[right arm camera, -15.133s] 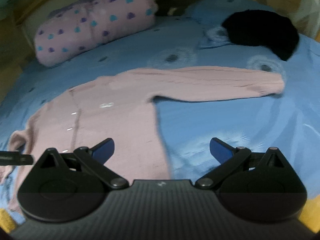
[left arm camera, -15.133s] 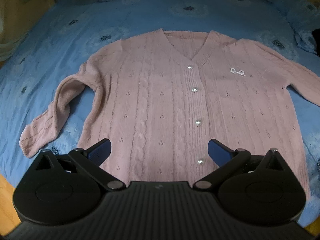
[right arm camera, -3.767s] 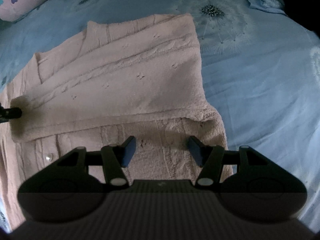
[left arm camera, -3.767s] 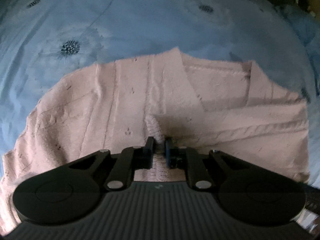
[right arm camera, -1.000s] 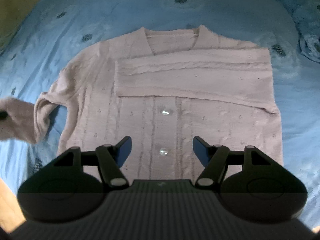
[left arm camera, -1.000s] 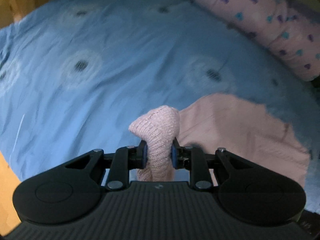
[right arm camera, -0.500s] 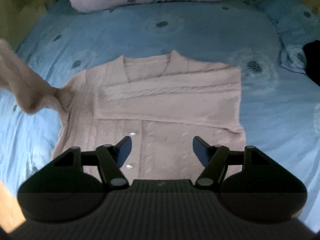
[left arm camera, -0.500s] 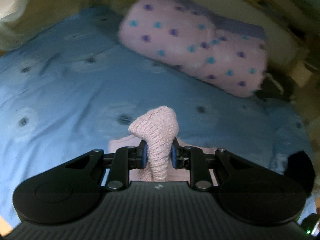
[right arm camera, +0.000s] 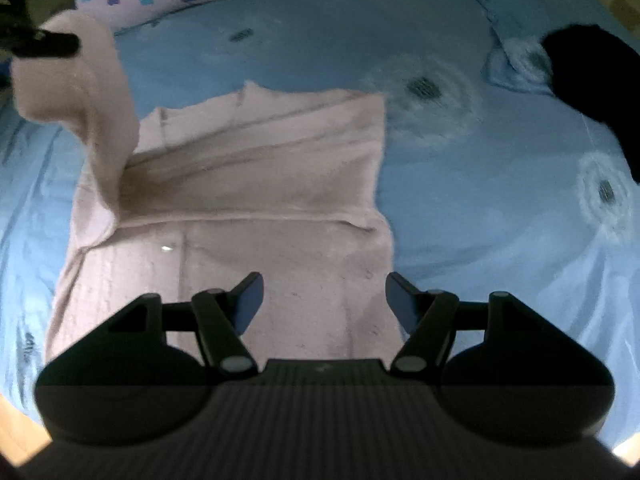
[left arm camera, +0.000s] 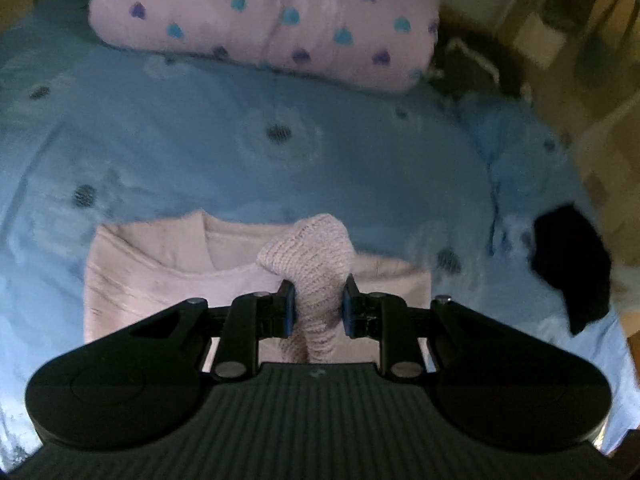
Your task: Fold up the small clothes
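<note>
One pink cardigan on my bedsheet, neckline toward one pillow, my left gripper clamps its lifted sleeve, my right gripper agape, empty.

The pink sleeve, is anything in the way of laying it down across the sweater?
Nothing visible is. The left gripper holds the sleeve up above the sweater, whose front lies bare except for the other sleeve, already folded flat. The right gripper hovers open near the bottom edge.

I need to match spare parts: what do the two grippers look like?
Both grippers, left and right, look alike: matte black, a ribbed centre body, two rounded side lobes, black link arms with silver pivot pins, and blue pads on the fingers. No cables or sleeves show.
</note>
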### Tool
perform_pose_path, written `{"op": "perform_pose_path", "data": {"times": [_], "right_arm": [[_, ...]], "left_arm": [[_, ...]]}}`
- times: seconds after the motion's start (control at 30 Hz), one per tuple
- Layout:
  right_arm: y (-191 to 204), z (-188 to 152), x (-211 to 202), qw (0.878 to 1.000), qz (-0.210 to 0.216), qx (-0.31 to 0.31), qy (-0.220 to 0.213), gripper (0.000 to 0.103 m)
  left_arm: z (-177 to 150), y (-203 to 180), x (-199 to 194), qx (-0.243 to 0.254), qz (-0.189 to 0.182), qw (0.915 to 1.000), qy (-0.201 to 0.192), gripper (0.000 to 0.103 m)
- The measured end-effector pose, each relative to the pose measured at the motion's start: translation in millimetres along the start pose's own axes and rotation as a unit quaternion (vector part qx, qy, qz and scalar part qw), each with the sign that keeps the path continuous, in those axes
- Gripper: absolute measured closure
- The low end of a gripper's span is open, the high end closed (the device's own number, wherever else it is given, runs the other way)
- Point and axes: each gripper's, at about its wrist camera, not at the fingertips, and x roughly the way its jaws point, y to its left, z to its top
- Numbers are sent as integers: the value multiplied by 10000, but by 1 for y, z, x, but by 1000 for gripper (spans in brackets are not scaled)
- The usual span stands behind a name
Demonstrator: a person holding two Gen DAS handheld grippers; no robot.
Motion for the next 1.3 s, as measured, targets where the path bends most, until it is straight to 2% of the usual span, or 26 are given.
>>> {"op": "perform_pose_path", "data": {"times": [0.2,0.33,0.4,0.47,0.57,0.63,0.73,0.83,1.0,1.1,1.3], "right_arm": [[-22,-6,18,9998,-22,85,169,34],[-32,0,29,9997,2,101,239,34],[-36,4,33,9996,13,111,263,34],[-40,8,36,9995,31,128,274,34],[-45,12,40,9995,55,133,290,34],[-48,15,43,9994,68,155,309,34],[-51,19,46,9992,99,194,332,34],[-51,23,46,9991,161,219,315,34],[-49,40,54,9979,349,471,273,34],[-42,53,64,9968,444,639,209,34],[-16,81,93,9961,667,583,6,34]], "left_arm": [[-19,-17,70,198,202,9982,530,77],[-28,-20,99,212,107,9962,833,75],[-31,-26,110,299,113,9948,971,67],[-34,-33,115,415,141,9940,1007,48],[-36,-40,115,518,72,9937,994,29],[-37,-43,114,605,105,9936,949,22],[-40,-42,112,682,257,9932,905,21],[-41,-27,109,533,397,9928,996,21],[-48,13,100,427,706,9914,1019,21],[-51,41,102,504,1012,9875,1095,21],[-46,95,103,482,1489,9828,981,21]]}}
